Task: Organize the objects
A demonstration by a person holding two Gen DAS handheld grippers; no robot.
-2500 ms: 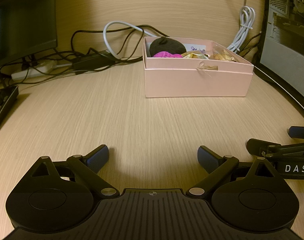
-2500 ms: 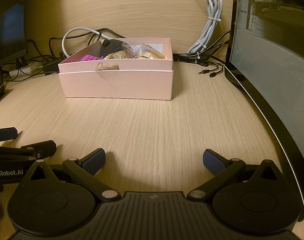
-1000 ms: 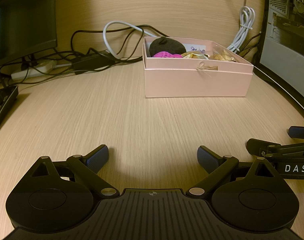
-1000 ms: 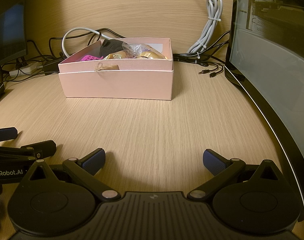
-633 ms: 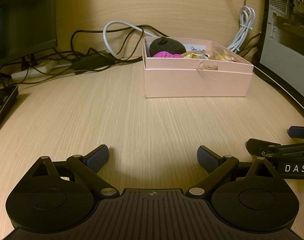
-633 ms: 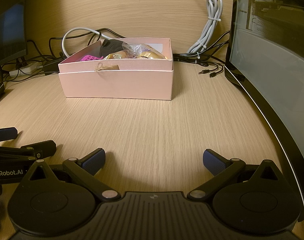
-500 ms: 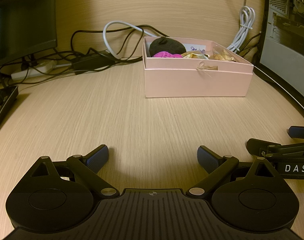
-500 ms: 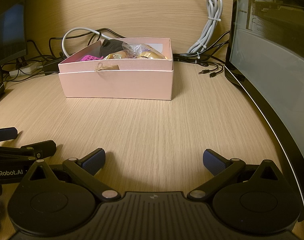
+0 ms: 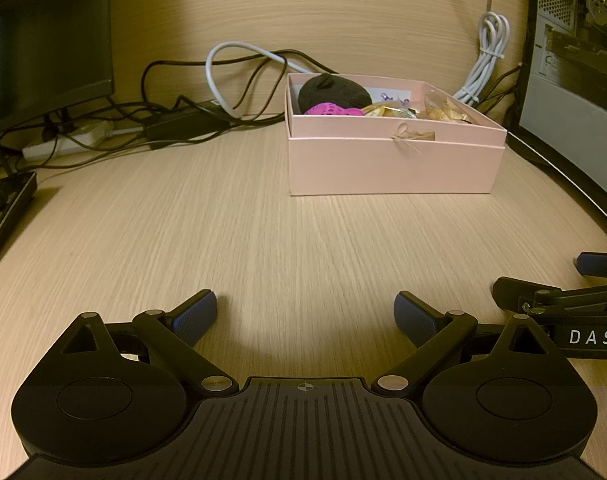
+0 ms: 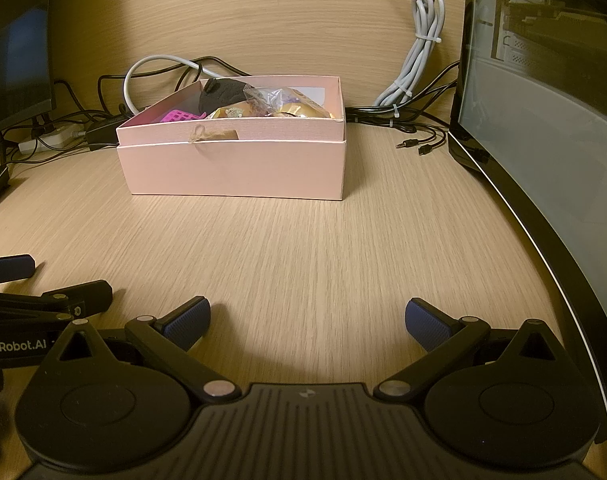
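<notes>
A pink open box (image 9: 391,166) (image 10: 235,170) stands on the wooden desk, ahead of both grippers. It holds a black fabric piece (image 9: 333,90) (image 10: 219,94), a magenta mesh item (image 9: 331,109) (image 10: 177,115) and crinkly gold and clear wrapped packets (image 9: 443,108) (image 10: 279,106). My left gripper (image 9: 305,316) is open and empty, low over the desk, well short of the box. My right gripper (image 10: 307,320) is open and empty, level with it to its right. Each gripper's side shows in the other's view.
A tangle of black and white cables (image 9: 207,92) and a power strip (image 9: 63,142) lie behind the box. A monitor (image 9: 43,40) and keyboard edge (image 9: 3,208) are at the left. A computer case (image 10: 543,120) stands at the right, with a bundled grey cable (image 10: 419,52).
</notes>
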